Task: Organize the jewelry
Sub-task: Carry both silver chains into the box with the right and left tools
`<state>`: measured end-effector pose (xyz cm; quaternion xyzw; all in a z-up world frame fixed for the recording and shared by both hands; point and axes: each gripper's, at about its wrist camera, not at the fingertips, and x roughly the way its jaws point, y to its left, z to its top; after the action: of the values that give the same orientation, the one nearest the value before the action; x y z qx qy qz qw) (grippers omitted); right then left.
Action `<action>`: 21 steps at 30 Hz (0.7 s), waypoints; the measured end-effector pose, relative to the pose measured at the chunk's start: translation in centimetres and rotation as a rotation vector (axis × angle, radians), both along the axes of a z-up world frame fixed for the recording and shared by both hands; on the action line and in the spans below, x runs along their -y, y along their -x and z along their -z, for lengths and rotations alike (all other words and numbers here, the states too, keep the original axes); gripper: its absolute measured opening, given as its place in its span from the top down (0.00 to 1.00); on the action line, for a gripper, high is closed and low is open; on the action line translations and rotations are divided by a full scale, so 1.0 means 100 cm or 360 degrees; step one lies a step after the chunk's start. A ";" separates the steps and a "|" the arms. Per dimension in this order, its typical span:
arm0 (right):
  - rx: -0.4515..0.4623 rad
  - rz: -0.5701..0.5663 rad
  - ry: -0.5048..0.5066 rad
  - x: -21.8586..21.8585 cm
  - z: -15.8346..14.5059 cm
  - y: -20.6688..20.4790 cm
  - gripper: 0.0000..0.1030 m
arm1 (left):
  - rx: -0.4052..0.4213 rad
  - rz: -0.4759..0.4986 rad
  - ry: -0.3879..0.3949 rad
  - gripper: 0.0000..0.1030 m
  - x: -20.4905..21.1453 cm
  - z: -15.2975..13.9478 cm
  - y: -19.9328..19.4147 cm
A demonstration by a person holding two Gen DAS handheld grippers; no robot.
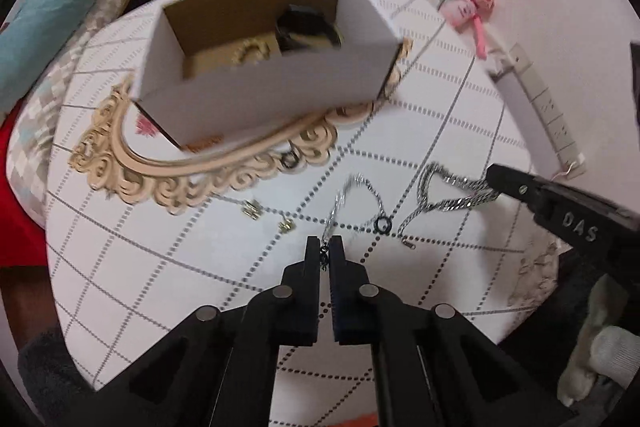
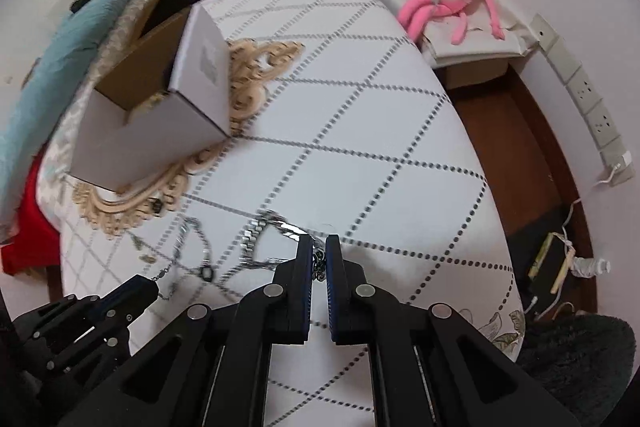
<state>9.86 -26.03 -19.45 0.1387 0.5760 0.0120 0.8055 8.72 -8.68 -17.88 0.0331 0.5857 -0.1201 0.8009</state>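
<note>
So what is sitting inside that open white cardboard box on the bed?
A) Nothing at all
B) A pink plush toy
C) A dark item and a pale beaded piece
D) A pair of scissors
C: the left wrist view looks down into the white box, where a dark item lies beside a pale beaded piece; the pink plush toy lies outside, near the wall.

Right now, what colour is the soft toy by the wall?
Pink; the soft toy shows best in the right wrist view.
</note>
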 end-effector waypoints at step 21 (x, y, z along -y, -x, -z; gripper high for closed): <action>0.0313 -0.0235 -0.0308 -0.040 -0.114 -0.023 0.96 | 0.0322 -0.0130 0.0304 0.98 -0.045 -0.138 -0.024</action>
<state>12.19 -22.06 -8.02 0.1710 0.4991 0.1401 0.8379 11.17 -4.19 -4.03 -0.0552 0.4887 -0.1385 0.8596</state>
